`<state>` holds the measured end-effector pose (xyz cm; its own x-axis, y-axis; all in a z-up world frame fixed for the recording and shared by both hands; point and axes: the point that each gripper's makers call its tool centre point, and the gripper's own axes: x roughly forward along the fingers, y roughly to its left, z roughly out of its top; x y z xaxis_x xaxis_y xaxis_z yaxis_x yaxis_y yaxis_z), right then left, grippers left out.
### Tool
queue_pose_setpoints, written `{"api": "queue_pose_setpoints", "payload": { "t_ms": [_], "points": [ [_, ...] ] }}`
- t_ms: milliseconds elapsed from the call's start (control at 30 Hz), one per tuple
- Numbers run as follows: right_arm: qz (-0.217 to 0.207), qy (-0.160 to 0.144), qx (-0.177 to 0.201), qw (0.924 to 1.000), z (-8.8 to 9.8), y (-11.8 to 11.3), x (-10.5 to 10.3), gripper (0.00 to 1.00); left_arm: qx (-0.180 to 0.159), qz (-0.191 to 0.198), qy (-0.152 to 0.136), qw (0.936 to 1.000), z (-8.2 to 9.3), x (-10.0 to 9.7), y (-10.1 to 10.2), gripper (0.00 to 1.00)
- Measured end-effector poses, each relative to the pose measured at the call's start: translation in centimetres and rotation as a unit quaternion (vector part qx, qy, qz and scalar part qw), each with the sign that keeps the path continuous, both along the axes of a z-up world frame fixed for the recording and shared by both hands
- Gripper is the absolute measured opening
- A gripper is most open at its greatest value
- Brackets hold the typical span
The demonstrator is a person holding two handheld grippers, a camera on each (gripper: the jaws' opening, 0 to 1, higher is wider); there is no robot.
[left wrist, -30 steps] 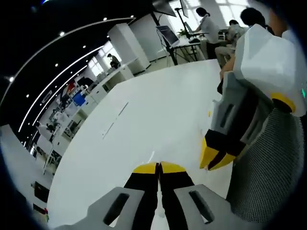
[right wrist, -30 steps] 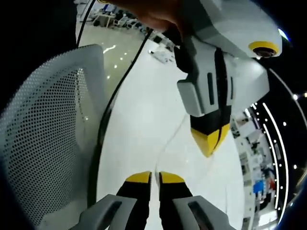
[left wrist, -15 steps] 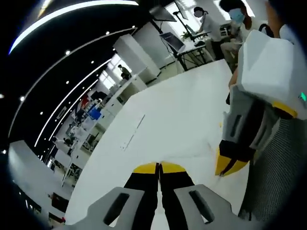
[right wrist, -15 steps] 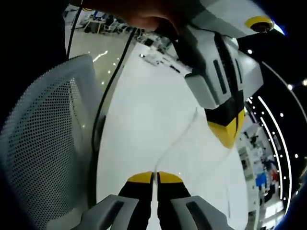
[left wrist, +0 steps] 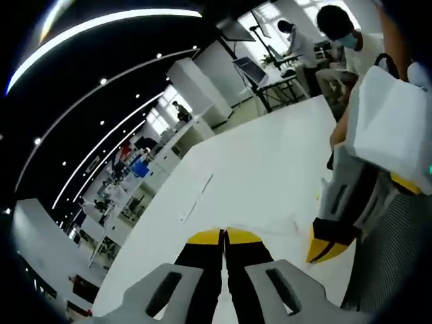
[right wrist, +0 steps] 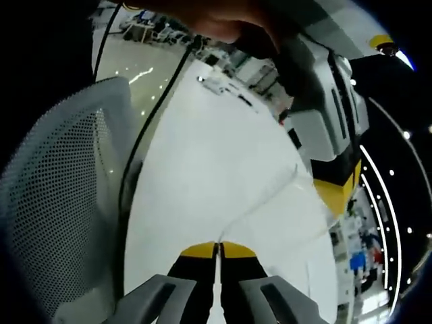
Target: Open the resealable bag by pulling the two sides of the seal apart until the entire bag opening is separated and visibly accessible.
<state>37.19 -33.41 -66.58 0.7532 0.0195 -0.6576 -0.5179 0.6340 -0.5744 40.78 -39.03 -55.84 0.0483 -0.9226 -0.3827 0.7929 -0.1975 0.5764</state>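
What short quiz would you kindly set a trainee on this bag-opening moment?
1. True or false: the left claw is spread wide open.
2. In the right gripper view, what stands beside the white table? A) a mesh chair B) a ladder C) a bin
3. Fill in: the right claw and the left claw each pinch an edge of the clear ____.

Key: 1 false, its jaws are shut; 2 A; 3 bag, stretched between them.
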Motion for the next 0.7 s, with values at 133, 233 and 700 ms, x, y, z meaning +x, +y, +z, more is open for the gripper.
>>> {"api": "queue_pose_setpoints", "payload": {
  "t_ms": [133, 233, 700],
  "points": [
    [-0.019, -0.010, 0.004, 0.9998, 0.4, -1.3, 0.1, 0.00, 0.000, -0.001, 0.002, 1.0000, 0.0, 0.2, -0.1, 0.00],
    [-0.028, -0.005, 0.020, 0.9994, 0.0, -1.9, 0.0, 0.00, 0.032, -0.022, 0.009, 0.9992, -1.6, -0.4, 0.0, 0.00],
    [-0.056, 0.023, 0.053, 0.9967, -2.7, -2.5, -1.7, 0.00, 0.096, -0.033, 0.019, 0.9947, -8.2, -1.3, 0.3, 0.00]
  ]
}}
